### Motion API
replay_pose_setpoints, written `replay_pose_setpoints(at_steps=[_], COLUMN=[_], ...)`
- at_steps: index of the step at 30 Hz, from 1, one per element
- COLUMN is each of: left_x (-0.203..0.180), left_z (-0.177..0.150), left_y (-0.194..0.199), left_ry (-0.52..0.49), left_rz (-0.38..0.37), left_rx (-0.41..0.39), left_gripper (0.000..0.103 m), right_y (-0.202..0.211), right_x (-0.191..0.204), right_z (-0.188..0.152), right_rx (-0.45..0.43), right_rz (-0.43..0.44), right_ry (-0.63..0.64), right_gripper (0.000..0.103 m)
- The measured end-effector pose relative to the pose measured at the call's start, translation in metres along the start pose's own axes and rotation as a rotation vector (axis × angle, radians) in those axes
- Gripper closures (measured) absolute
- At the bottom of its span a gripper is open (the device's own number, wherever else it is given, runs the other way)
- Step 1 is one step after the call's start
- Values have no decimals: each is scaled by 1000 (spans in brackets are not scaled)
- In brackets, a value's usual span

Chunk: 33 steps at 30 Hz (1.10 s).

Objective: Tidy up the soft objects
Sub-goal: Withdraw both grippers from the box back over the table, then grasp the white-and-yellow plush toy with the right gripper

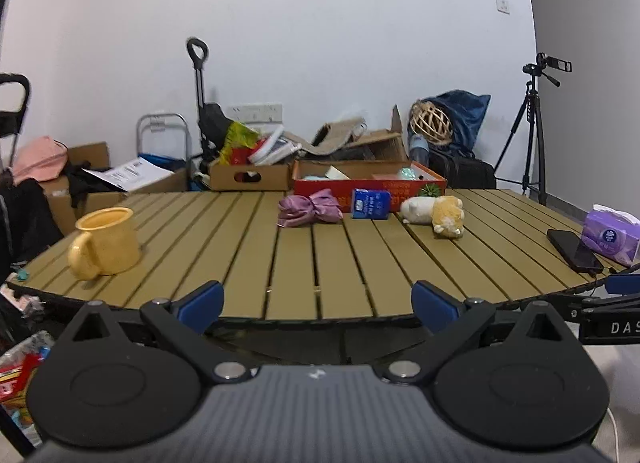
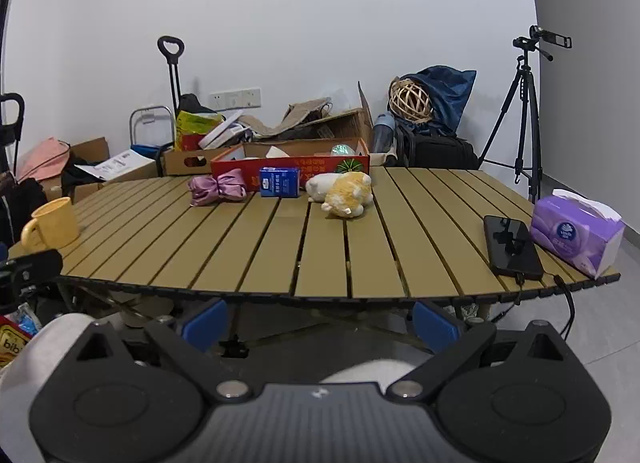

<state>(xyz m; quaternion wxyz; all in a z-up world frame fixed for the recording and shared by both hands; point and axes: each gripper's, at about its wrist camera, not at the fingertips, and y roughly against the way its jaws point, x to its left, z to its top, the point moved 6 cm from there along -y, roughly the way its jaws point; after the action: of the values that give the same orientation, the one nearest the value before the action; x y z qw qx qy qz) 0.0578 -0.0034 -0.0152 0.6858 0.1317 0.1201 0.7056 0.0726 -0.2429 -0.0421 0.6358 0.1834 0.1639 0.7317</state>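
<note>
So, both left tongs (image 1: 316, 301) and right tongs (image 2: 320, 321) gape wide, empty, short of the desk (image 2: 256, 255); plush toy (image 2: 346, 193) and purple pouch (image 2: 218, 187) wait beside the red box (image 2: 296, 165), probably their destination.

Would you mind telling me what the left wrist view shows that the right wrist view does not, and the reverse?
Only the left wrist view shows the right gripper at its right edge, and the whole yellow mug.

Only the right wrist view shows the whole tissue pack and the phone's cable dropping off the table edge.

Both show the slatted table, purple cloth bundle, blue packet, plush toy, red box, phone and tripod. Each view's own blue-padded fingers are spread with nothing between them.
</note>
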Motion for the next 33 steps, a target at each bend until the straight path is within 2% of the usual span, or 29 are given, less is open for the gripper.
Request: replay_pose_setpoints(at_steps=[7,13,18,20,22,24,25,26,28,33], left_x=[-26,-43,-56,-62,-65,-68,-68,-69,-71,-78], left_z=[37,77,91,91,88,84,82,80,77,68], left_y=[-76,-164,-232,-255,-274,-287,-293,-296,-302,-305], left_ry=[-64,-63,-56,-67,-69,-58,-50,-40,-7,56], left_rz=[-48,-83,-127,-142,-162,-191,-206,-219,-255,-376], left_rx=[-2,-31,7,32,56,79,92,102,126,193], left_gripper=[1,1,1,1,1,1,1,1,3,9], right_y=[-69,-166,-248,-275,-296,-310,-315,-317,-312,-274], right_x=[-14,-35,-53,-58,-60,-59,-57,-54,-49,-36], right_z=[38,89,118,123,125,125,124,122,120,99], right_rx=[35,61,84,103,115,126,136,139,137,180], right_rz=[-2,-15,-24,-24,-10,8,37,67,82,298], right_ry=[-11,-67,-133,-144,-159,-172,-172,-171,-125,-113], right_gripper=[3,6,10,18,23,39,56,60,63,62])
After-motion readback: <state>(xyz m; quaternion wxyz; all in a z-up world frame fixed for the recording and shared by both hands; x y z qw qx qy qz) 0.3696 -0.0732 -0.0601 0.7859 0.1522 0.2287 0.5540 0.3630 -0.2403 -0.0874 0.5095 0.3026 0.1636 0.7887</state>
